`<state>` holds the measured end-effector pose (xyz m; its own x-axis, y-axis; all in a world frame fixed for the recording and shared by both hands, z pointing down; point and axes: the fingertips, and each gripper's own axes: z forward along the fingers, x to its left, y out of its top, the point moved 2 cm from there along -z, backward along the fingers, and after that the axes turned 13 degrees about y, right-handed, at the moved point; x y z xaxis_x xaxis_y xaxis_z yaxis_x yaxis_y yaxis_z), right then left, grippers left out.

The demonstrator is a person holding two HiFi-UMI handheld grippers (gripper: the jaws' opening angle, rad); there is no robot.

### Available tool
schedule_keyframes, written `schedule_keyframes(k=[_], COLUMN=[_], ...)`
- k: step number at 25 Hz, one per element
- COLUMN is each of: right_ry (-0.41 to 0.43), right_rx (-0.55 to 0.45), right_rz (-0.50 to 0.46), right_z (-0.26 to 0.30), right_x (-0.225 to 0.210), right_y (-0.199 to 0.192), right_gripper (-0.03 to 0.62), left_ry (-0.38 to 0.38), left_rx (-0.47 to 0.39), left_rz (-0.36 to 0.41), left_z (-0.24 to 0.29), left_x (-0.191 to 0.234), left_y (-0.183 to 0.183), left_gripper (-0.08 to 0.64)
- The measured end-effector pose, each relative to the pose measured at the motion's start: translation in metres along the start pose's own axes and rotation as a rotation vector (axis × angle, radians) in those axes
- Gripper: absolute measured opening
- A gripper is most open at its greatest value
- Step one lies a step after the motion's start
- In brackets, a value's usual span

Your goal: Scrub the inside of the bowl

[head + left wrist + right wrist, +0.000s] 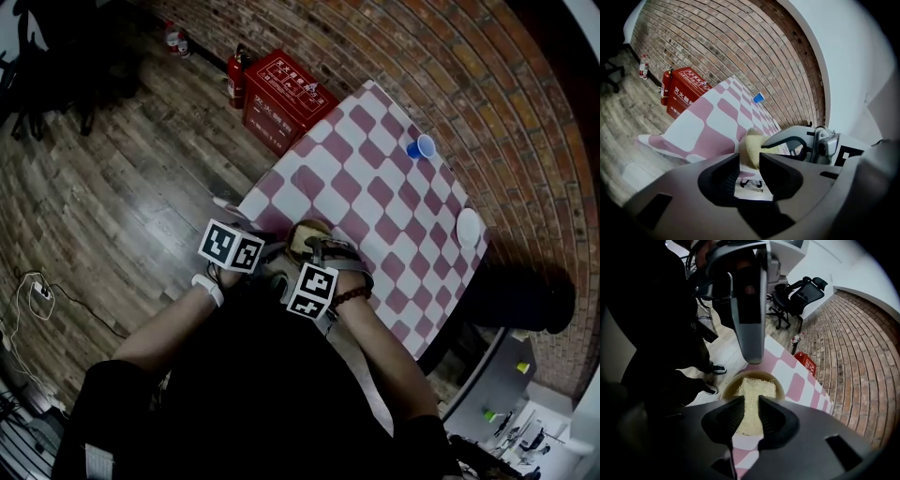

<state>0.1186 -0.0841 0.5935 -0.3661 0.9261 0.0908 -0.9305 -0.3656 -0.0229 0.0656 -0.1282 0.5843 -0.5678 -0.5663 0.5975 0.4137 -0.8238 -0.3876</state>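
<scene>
Right gripper (751,401): fingers nearly closed, clamping yellow sponge (757,387) inside bowl (727,386), frame centre. Left gripper (750,160): fingers at narrow gap, pinching bowl rim. Bowl sits at edge of checked table (375,187).

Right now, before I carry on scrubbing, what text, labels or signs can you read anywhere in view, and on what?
"灭火器箱": white characters on the red box, as best I can read them in the left gripper view.
Smaller print under it: too blurred to read.
Fire extinguisher label: too small to read.
Floor bottles, labels: too small to read.
Blue cup, sponge: no print visible.
</scene>
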Motion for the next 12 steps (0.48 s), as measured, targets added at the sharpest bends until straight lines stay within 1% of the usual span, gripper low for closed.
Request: schedule_keyframes(k=[7, 12], right_ry=[-0.018, -0.021], right_rx=[0.053, 0.087], right_rz=[0.01, -0.061], right_z=[-0.002, -0.008], right_x=[-0.016, -0.007], right_y=[-0.017, -0.03], right_gripper=[0.103, 0.103], left_ry=[-0.016, -0.024], left_rx=[0.002, 0.011], left_rz=[-0.006, -0.003], left_z=[0.003, 0.007], left_x=[-0.005, -0.005], left_y=[-0.003, -0.003], left_gripper=[0.137, 0.137])
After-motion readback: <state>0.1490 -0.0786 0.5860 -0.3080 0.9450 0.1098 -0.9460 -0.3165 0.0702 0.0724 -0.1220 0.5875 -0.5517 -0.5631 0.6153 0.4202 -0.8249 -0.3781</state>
